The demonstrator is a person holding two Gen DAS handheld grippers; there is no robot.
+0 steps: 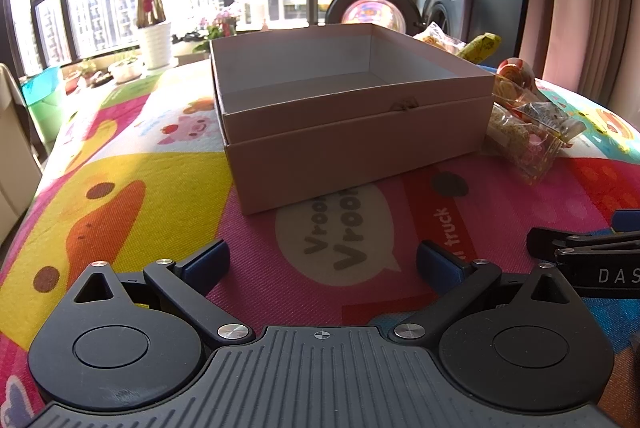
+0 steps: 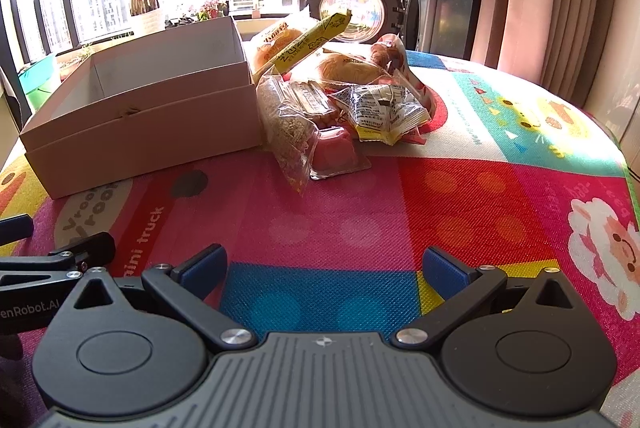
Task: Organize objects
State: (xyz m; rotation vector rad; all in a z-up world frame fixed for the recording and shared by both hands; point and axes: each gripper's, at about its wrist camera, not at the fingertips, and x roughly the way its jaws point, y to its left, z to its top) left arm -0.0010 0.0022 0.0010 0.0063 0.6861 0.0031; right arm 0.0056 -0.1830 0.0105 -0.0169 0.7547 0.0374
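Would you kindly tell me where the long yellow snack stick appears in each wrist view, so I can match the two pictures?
Left wrist view: the yellow snack stick peeks out at upper right, behind the open box's far right corner.
Right wrist view: it lies slanted on top of the snack pile, upper centre, right of the box.
Shared landmark: the round washing machine door behind the table.

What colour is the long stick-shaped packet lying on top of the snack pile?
Yellow with dark print; the long packet shows best in the right wrist view.
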